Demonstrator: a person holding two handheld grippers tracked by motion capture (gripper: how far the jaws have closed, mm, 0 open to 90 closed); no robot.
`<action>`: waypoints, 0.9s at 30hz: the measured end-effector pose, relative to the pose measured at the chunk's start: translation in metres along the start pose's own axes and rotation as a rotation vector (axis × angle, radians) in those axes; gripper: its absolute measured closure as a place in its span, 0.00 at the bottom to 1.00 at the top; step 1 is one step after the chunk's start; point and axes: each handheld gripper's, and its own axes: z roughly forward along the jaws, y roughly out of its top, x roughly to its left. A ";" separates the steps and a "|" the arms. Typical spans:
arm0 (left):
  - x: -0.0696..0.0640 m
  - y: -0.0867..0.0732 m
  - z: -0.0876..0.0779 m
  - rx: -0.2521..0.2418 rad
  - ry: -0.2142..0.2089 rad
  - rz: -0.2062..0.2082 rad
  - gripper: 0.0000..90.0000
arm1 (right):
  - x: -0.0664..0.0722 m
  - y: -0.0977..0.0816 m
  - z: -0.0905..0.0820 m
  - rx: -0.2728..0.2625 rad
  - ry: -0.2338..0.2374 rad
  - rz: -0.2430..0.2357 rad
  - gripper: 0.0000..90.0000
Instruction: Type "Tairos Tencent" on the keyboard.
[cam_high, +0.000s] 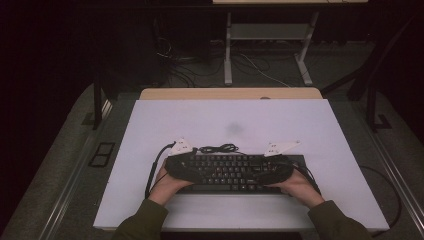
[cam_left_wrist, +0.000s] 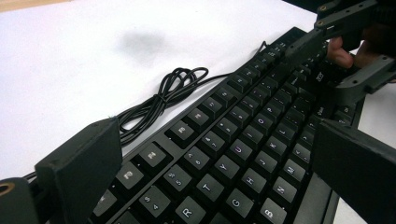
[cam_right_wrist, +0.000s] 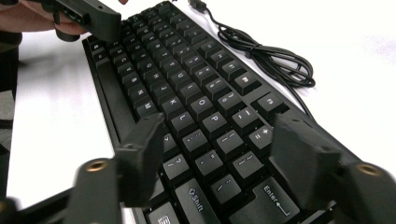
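The black keyboard (cam_high: 235, 172) lies near the front of the white tabletop (cam_high: 235, 125), its long axis running straight from 9 o'clock to 3 o'clock across the high view, and both hands are on it, one at each short end. The left gripper (cam_high: 181, 167) comes in at the 9 o'clock end with its jaws standing wide, one by the back edge and one by the front edge, key rows between them and no pad seen pressing. The right gripper (cam_high: 276, 171) mirrors it at 3 o'clock; its jaws straddle the Enter-and-Shift end, narrower, yet whether they bite cannot be told. The cable (cam_high: 218, 148) sits coiled at 12 o'clock, just behind the back edge. Both hands look equally near, so a level two-ended lift looks likely.
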 end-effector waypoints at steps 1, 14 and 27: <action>0.000 0.000 0.000 0.000 -0.003 -0.001 0.02 | 0.000 0.000 0.000 0.005 0.001 -0.003 0.45; -0.001 -0.002 0.001 0.009 -0.006 -0.006 0.02 | 0.001 -0.004 -0.001 0.048 0.023 -0.043 0.81; -0.001 -0.003 0.002 0.015 -0.009 -0.008 0.03 | -0.001 -0.004 -0.005 0.071 0.080 -0.040 0.99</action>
